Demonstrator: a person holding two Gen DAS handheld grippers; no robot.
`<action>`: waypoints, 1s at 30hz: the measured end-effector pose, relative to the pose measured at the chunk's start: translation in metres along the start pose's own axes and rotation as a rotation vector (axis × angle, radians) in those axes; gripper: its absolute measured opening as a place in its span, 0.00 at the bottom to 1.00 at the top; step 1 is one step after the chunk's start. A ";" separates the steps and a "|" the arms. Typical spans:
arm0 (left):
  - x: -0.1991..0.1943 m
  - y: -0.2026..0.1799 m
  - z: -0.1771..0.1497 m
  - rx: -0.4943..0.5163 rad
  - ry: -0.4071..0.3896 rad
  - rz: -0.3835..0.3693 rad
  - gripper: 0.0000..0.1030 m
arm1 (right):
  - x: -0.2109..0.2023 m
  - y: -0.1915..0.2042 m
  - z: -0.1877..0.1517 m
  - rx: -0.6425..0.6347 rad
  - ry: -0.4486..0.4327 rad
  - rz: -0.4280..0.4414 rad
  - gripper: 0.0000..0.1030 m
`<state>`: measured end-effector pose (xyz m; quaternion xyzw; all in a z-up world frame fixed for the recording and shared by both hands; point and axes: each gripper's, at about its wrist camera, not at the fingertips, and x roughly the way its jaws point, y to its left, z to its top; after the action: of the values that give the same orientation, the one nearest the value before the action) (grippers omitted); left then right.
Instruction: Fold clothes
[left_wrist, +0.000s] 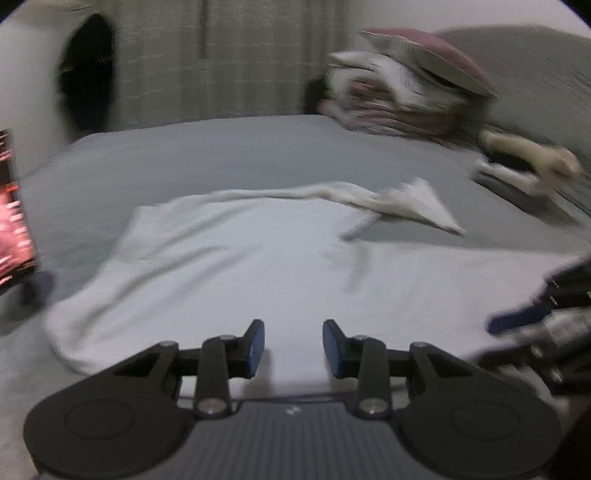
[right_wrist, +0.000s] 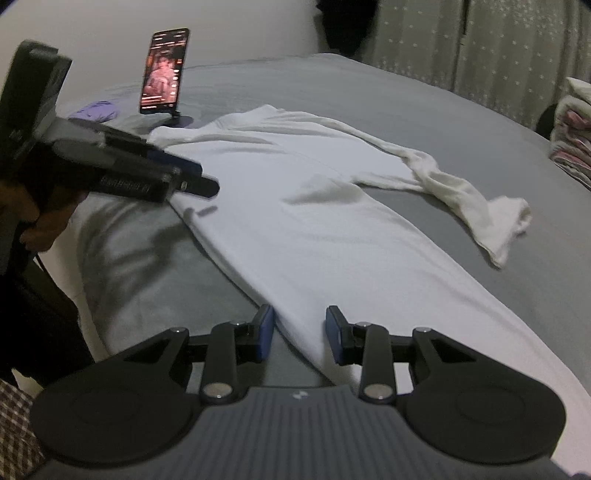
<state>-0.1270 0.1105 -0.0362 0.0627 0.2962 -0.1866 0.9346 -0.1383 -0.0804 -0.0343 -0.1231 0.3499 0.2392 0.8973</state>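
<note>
The white shirt (right_wrist: 295, 206) lay flat on the bed (right_wrist: 369, 96); both the left hand-held gripper (left_wrist: 293, 347) and right hand-held gripper (right_wrist: 300, 332) were released, empty; best pinch the hem corners squarely

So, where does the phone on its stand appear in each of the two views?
Left wrist view: the phone is at the far left edge, cut off by the frame.
Right wrist view: the phone stands upright at upper left, beyond the shirt's far end.
Shared landmark: the white long-sleeved shirt spread on the grey bed.
</note>
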 end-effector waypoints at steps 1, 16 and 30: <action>0.001 -0.009 -0.002 0.028 0.001 -0.021 0.34 | -0.003 -0.003 -0.003 0.008 0.003 -0.012 0.34; 0.010 -0.121 -0.016 0.339 -0.024 -0.287 0.33 | -0.056 -0.056 -0.057 0.189 0.000 -0.171 0.34; 0.026 -0.182 -0.009 0.416 -0.044 -0.413 0.32 | -0.113 -0.119 -0.107 0.485 -0.026 -0.397 0.34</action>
<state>-0.1822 -0.0634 -0.0599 0.1873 0.2379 -0.4309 0.8501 -0.2099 -0.2622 -0.0278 0.0316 0.3543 -0.0297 0.9341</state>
